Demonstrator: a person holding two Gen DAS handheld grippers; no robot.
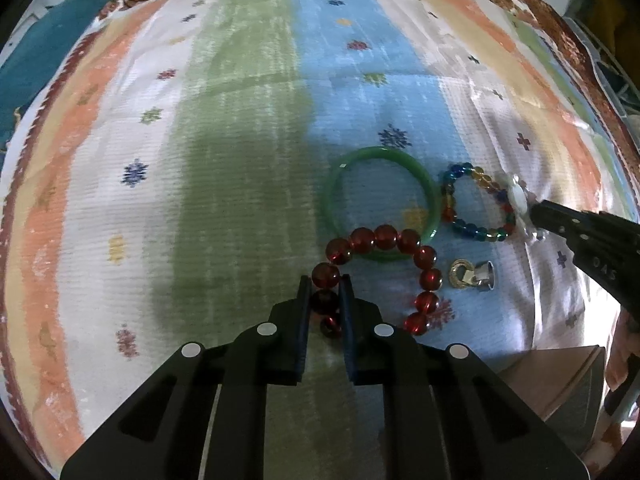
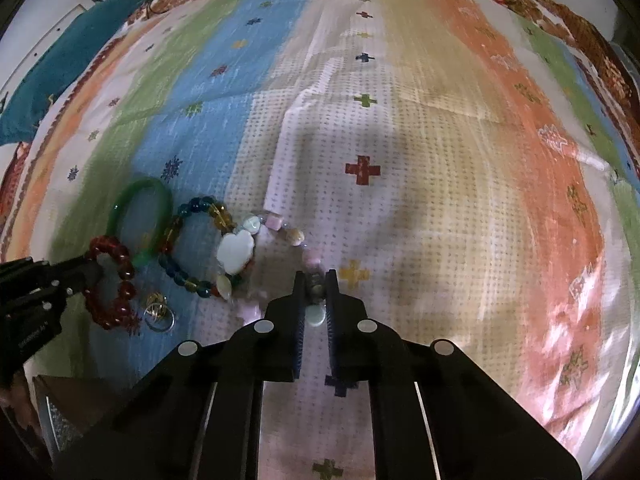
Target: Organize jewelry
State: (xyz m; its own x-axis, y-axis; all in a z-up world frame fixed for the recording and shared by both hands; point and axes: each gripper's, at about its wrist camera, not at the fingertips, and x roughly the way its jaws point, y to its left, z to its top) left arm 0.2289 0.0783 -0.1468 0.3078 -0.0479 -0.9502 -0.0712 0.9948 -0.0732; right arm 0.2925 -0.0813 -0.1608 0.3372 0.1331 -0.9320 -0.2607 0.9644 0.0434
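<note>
Left tongs [image 1: 325, 300] pinch a bead of the red bracelet [image 1: 384, 238], which overlaps the green bangle [image 1: 332, 200]; right tongs [image 2: 315, 288] clamp the shell bracelet [image 2: 236, 250]. Both lie on the striped cloth [image 1: 240, 120], gripped probably for separating the cluster.

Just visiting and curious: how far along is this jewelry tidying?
Barely begun. In hand: the left tool pinches the red bead bracelet; the right tool pinches the shell bracelet. Left lying: green bangle, colorful bead bracelet, small metal pieces.
</note>
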